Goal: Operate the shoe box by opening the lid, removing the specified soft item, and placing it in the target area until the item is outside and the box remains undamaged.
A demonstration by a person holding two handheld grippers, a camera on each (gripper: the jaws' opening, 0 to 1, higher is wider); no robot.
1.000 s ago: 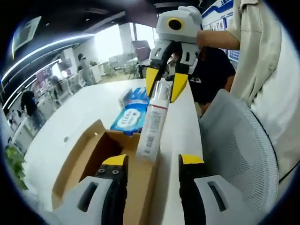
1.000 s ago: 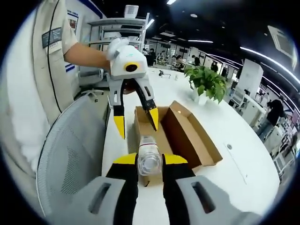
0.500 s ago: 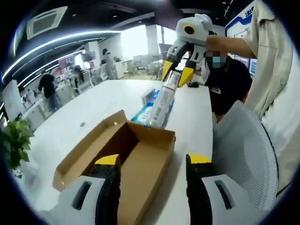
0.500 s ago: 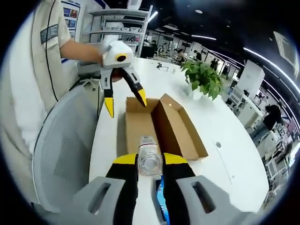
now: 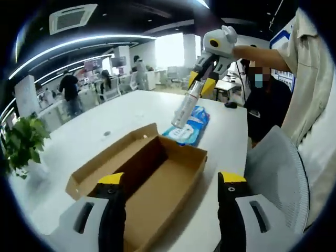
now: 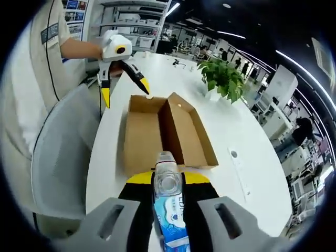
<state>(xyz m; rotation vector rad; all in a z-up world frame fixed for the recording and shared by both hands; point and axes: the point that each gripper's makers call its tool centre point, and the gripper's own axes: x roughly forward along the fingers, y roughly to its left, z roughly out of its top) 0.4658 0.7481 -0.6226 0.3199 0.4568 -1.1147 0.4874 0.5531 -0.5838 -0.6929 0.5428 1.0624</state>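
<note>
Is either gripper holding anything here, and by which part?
The right gripper holds a clear plastic bottle, its jaws clamped near one end. The left gripper is open and holds nothing.

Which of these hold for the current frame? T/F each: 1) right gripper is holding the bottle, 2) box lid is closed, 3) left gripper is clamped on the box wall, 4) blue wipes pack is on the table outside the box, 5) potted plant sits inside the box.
1) True. The right gripper is shut on the clear bottle, held in the air over the table.
2) False. The shoe box is open, its lid folded out to the side.
3) False. The left gripper is open and holds nothing.
4) True. The blue wipes pack lies on the white table beyond the box.
5) False. The potted plant stands on the table, apart from the box.
</note>
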